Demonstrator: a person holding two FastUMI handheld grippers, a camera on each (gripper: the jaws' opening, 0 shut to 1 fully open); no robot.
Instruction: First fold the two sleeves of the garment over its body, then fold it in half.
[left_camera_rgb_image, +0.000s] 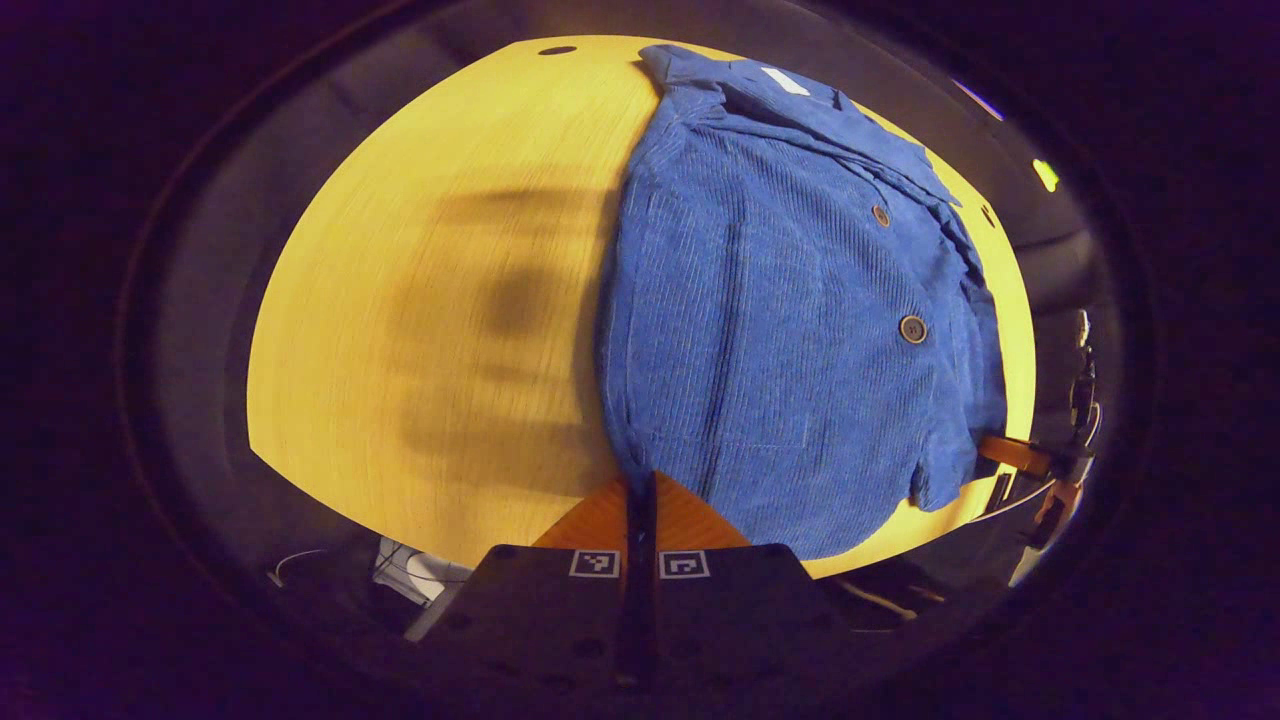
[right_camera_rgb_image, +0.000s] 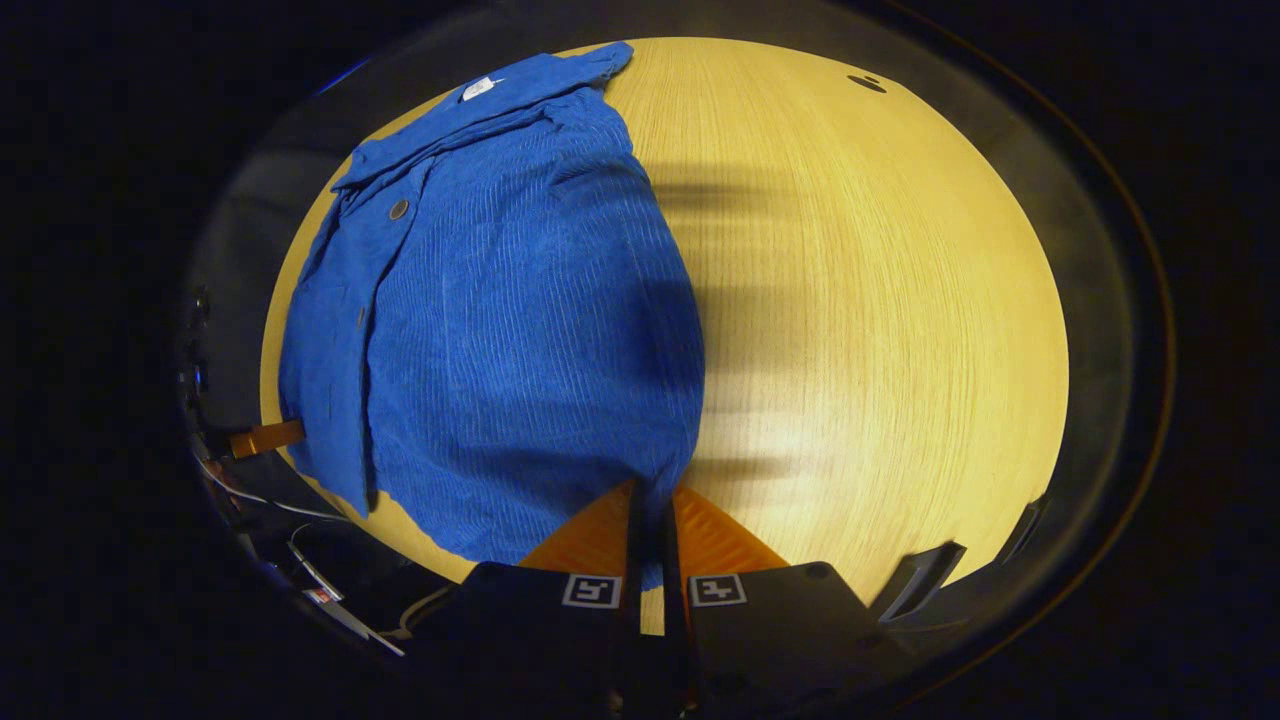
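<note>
A blue corduroy shirt (left_camera_rgb_image: 780, 330) (right_camera_rgb_image: 500, 330) lies flat on the yellow wooden table (left_camera_rgb_image: 430, 300) (right_camera_rgb_image: 880, 300). Its collar with a white label is at the far end, and both sleeves are tucked in over the body. My left gripper (left_camera_rgb_image: 640, 485) is shut, its tips on the near hem corner at the shirt's left side. At the opposite hem corner my right gripper (right_camera_rgb_image: 648, 500) is also shut, with blue cloth showing between its fingers. The other gripper appears far off in each view: the right gripper (left_camera_rgb_image: 1010, 455) and the left gripper (right_camera_rgb_image: 265, 438).
Bare tabletop stretches outward from each gripper, crossed by blurred shadows. A small dark hole (left_camera_rgb_image: 556, 50) (right_camera_rgb_image: 866, 84) sits near the table's far edge. Cables and white clutter (left_camera_rgb_image: 410, 575) (right_camera_rgb_image: 300, 560) lie below the near edge.
</note>
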